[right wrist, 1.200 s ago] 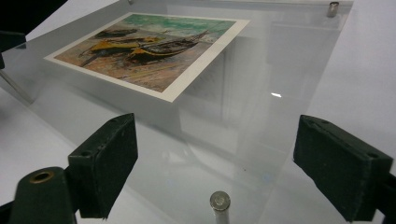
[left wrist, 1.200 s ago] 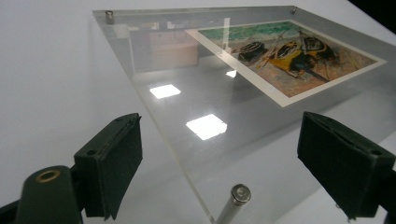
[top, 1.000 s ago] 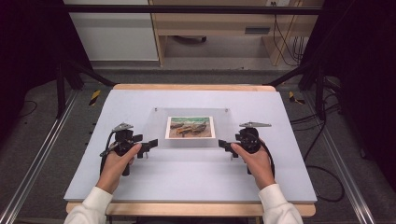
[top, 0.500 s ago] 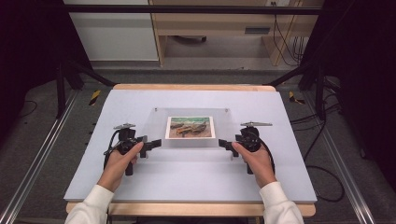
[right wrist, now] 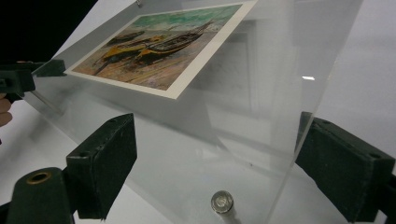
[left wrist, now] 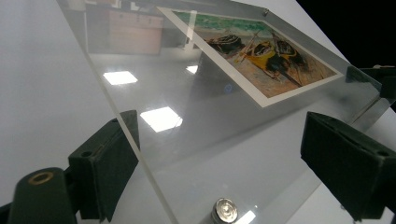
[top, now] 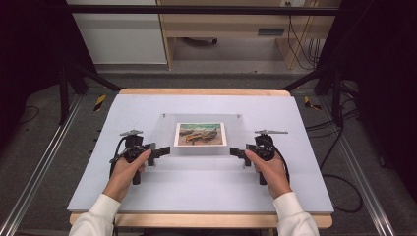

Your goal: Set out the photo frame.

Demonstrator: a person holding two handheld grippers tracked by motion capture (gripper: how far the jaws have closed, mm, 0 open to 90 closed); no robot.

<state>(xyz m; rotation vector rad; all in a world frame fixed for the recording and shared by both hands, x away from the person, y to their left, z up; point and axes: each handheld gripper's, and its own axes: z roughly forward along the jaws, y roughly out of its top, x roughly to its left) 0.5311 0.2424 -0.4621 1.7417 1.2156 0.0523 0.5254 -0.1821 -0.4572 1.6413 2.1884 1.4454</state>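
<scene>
1. At the table's [top: 147, 196] centre lies the clear acrylic frame [top: 201, 147] with a boat picture [top: 200, 133] sandwiched inside.
2. The left gripper [top: 158, 152] sits at the frame's 8 o'clock corner, the right gripper [top: 239, 153] at 4 o'clock.
3. Both sets of fingers [left wrist: 105, 163] are spread wide, straddling the corners around each metal standoff [right wrist: 221, 201], gripping nothing yet.
4. Step in hand, I judge: lining up a two-handed grasp. Next calls for clenching on both corners evenly.

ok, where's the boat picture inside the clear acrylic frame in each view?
High view: boat picture at table centre, between both grippers.
Left gripper view: upper right, beyond the jaws.
Right gripper view: upper left.
Shared landmark: the clear acrylic frame's silver corner bolt.
</scene>
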